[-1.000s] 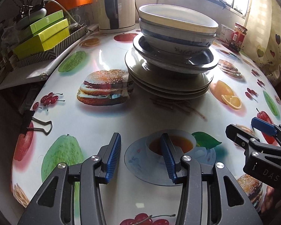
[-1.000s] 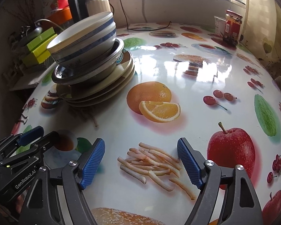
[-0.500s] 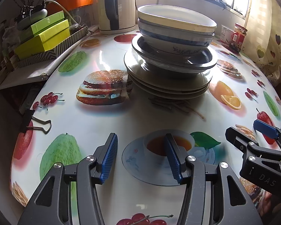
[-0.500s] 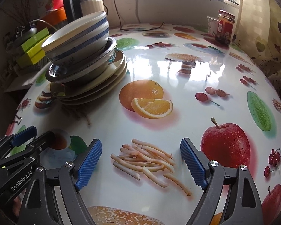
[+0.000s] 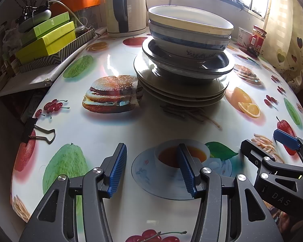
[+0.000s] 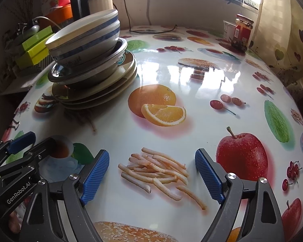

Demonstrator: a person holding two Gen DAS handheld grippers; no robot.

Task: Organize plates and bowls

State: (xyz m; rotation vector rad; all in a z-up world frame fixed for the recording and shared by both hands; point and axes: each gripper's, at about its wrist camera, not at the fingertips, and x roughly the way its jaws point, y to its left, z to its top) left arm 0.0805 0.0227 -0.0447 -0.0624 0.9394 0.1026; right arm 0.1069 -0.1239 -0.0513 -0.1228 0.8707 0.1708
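A stack of dishes stands on the table: two white bowls with blue bands (image 5: 189,34) (image 6: 84,40) sit in a metal bowl (image 5: 187,66) (image 6: 86,72), on several beige plates (image 5: 181,90) (image 6: 99,92). My left gripper (image 5: 151,169) is open and empty, low over the table, in front of the stack and apart from it. My right gripper (image 6: 151,175) is open and empty, to the right of the stack and nearer than it. Each gripper shows at the edge of the other's view.
The table (image 5: 103,129) has a glossy cloth printed with food pictures. A kettle (image 5: 125,8), green boxes (image 5: 48,36) and an orange tray (image 5: 80,0) stand at the back left. A red-lidded jar (image 6: 242,32) stands at the back right. A binder clip (image 5: 40,133) holds the cloth's left edge.
Both grippers have pulled back slightly and stayed open. The stack has not moved.
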